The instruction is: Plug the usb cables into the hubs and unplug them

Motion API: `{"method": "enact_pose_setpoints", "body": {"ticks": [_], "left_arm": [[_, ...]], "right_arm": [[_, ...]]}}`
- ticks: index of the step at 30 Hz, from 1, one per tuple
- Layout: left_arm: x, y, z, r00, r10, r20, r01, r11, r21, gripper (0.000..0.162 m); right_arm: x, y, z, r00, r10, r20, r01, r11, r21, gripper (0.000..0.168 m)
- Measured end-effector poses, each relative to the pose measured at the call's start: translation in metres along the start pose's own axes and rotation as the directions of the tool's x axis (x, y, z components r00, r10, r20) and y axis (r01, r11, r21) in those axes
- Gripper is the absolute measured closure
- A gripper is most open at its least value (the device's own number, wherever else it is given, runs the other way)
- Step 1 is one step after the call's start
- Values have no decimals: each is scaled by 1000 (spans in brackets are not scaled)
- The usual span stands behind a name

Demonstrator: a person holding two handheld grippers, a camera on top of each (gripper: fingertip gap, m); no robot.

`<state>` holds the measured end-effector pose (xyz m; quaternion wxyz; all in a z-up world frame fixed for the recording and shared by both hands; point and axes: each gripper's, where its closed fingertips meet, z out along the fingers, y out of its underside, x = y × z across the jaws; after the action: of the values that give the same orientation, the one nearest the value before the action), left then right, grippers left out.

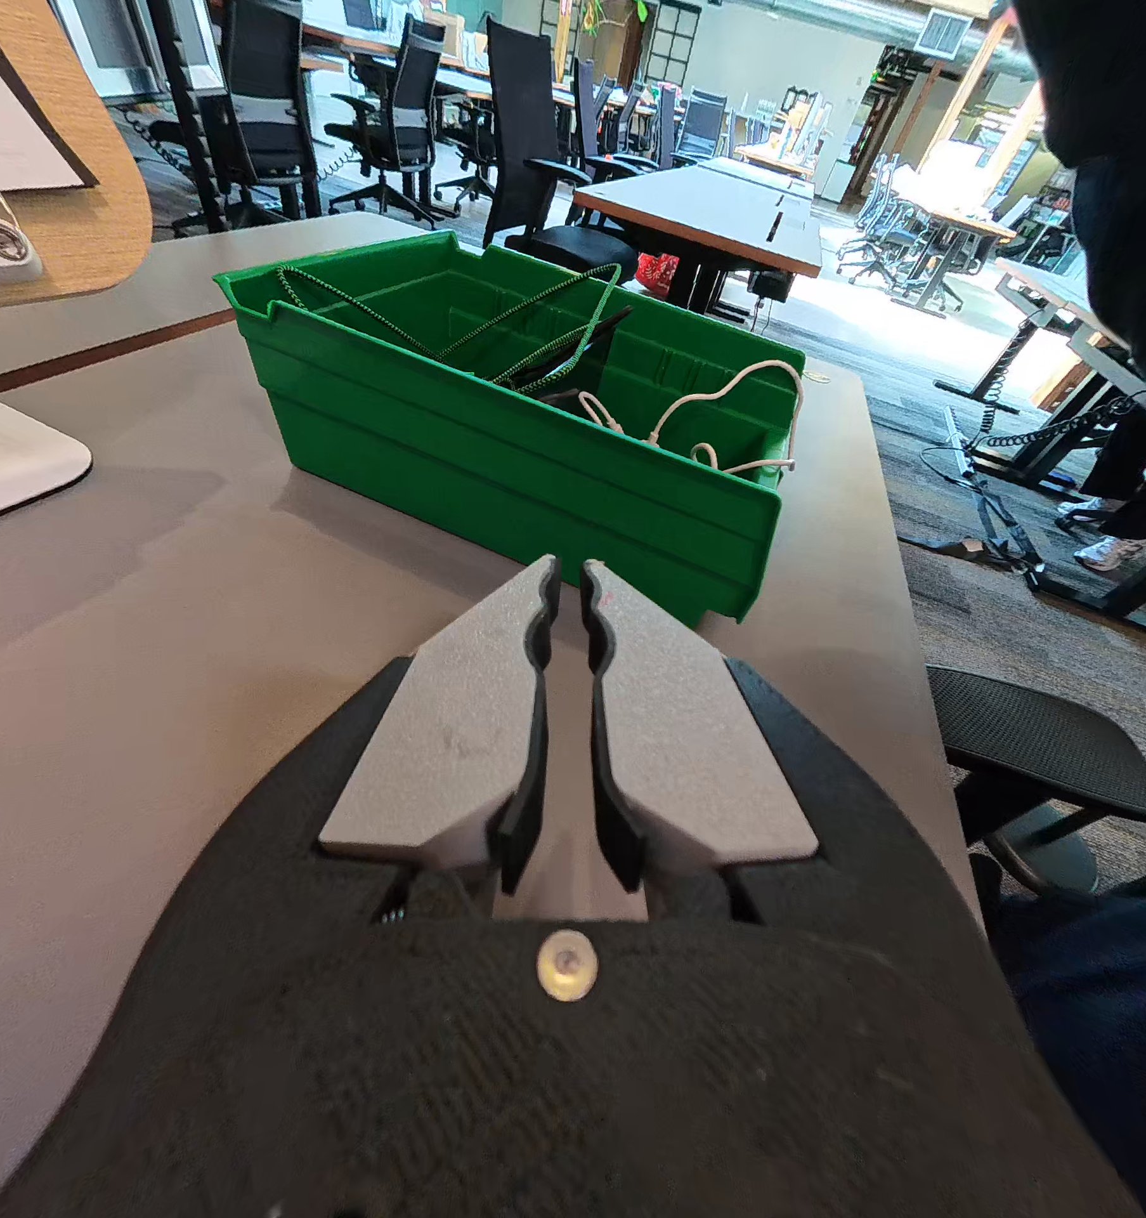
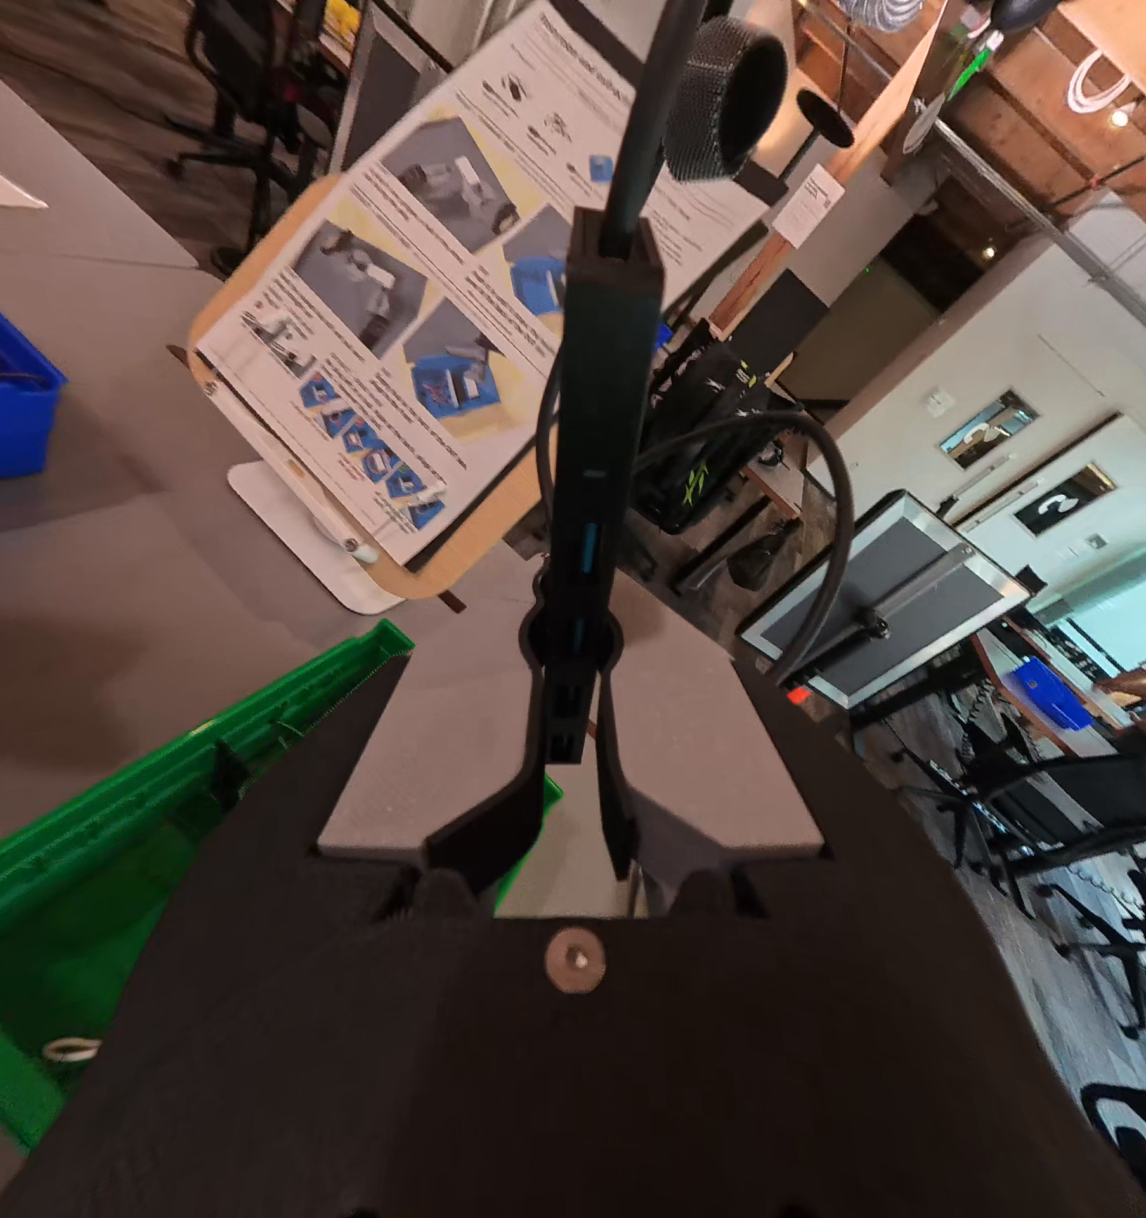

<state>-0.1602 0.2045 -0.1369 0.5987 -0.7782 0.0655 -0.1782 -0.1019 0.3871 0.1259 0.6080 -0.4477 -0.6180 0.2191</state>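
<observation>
A green bin (image 1: 511, 461) stands on the grey table and holds a green-and-black braided cable (image 1: 544, 310), a white cable (image 1: 708, 408) and dark items. My left gripper (image 1: 571, 567) hovers in front of the bin's near wall, its jaws nearly together with a thin gap and nothing between them. My right gripper (image 2: 570, 633) is shut on one end of a long black USB hub (image 2: 606, 408) with blue ports, held up in the air. The hub's black cable (image 2: 827, 501) loops to the right and carries a black strap ring (image 2: 728, 99). The bin's edge (image 2: 161, 771) shows at lower left.
An instruction sheet on a wooden stand (image 2: 385, 343) stands on the table behind the hub. A blue bin (image 2: 3, 408) sits at the far left. A white stand base (image 1: 10, 455) lies left of the green bin. The table's right edge (image 1: 906, 593) drops to a chair. The gap from one gripper's tips to the other's is roughly 35 centimeters. The left tips stand about 30 centimeters off the white stand base (image 1: 10, 455). It turns up in the right wrist view (image 2: 371, 589) as well.
</observation>
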Motion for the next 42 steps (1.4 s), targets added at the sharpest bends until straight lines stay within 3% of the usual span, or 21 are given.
{"method": "enact_pose_setpoints", "body": {"ticks": [4, 13, 17, 20, 22, 32, 35, 38, 40, 42], "left_arm": [[0, 2, 1, 1000, -1, 0, 1, 1000, -9, 160], [0, 8, 4, 1000, 9, 3, -8, 999, -36, 161], [-1, 9, 5, 1000, 4, 3, -4, 999, -37, 161], [1, 10, 6, 1000, 10, -1, -10, 999, -44, 161], [1, 12, 7, 1000, 14, -2, -14, 999, -51, 161], [1, 22, 13, 1000, 29, 0, -28, 995, -95, 161], [2, 25, 15, 1000, 31, 1, -31, 994, -107, 161], [2, 29, 17, 999, 38, 1, -38, 992, -122, 161], [0, 31, 18, 999, 41, 8, -40, 991, -130, 161], [-3, 31, 17, 998, 49, 26, -45, 991, -130, 161]], "right_arm": [[5, 23, 7, 1000, 19, -7, -19, 999, -38, 161], [-33, 87, 44, 988, 73, 133, -51, 986, -157, 161], [-94, 164, 64, 914, 202, 351, -39, 906, -421, 161], [-122, 229, 74, 906, 208, 368, 60, 798, -599, 146], [-127, 241, 76, 908, 206, 364, 78, 773, -630, 138], [-91, 129, 54, 940, 161, 300, -15, 900, -435, 137], [-125, 71, 39, 900, 215, 378, -130, 962, -239, 139], [-185, 21, 24, 808, 262, 527, -268, 961, -67, 139], [-228, 4, 21, 746, 280, 604, -342, 940, -13, 139], [-258, 3, 31, 742, 289, 605, -372, 928, 12, 139]]}}
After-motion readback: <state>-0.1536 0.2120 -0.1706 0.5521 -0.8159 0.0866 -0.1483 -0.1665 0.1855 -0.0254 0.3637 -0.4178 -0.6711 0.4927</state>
